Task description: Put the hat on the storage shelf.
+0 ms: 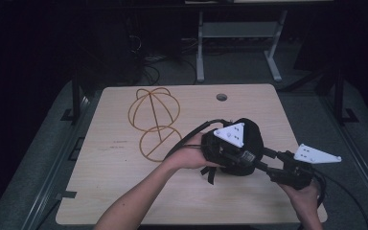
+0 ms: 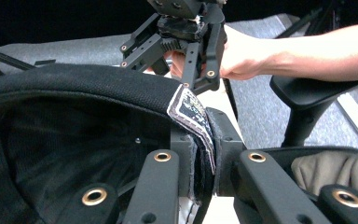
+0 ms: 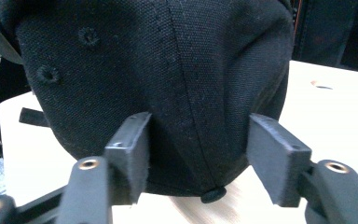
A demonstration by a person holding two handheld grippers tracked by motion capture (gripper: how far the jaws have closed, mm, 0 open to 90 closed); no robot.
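Note:
A black cap (image 1: 252,130) lies right of the table's middle. My left gripper (image 1: 231,149), carrying a white three-cornered plate, is shut on the cap's rim. In the left gripper view the jaws pinch the rim (image 2: 74,84) at its sewn label (image 2: 191,109). My right gripper (image 1: 264,161) comes in from the right, and it is seen farther off in that view too (image 2: 193,70). In the right gripper view its pads (image 3: 130,158) stand open on either side of the cap's crown (image 3: 168,70), near the top button (image 3: 213,193).
A gold wire hat stand (image 1: 154,122) lies flat on the wooden table (image 1: 115,187), left of the cap. A round cable hole (image 1: 222,97) sits near the far edge. Cables trail from both grippers. A black chair (image 2: 307,98) stands beyond the table.

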